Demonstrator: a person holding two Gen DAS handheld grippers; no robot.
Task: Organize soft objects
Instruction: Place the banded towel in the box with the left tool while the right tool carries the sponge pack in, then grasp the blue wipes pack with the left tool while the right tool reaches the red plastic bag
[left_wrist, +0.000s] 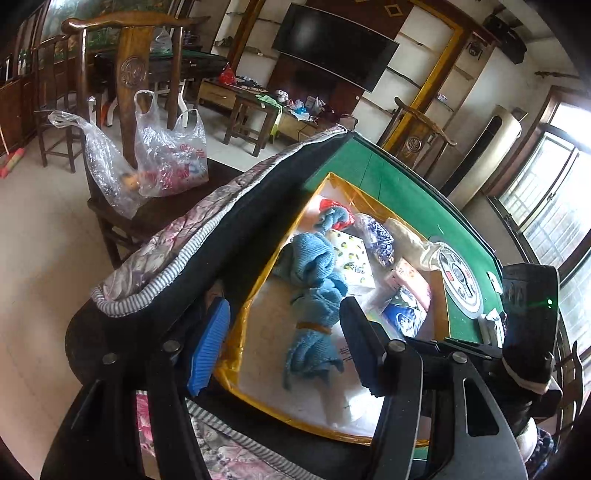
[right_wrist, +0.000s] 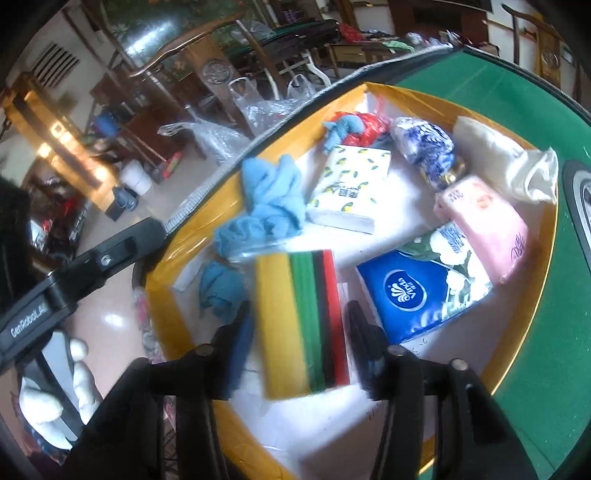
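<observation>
I see a wooden chair (left_wrist: 129, 66) holding plastic bags (left_wrist: 170, 155) — beyond, a dark television (left_wrist: 334, 46) and a window (left_wrist: 550, 199).
</observation>
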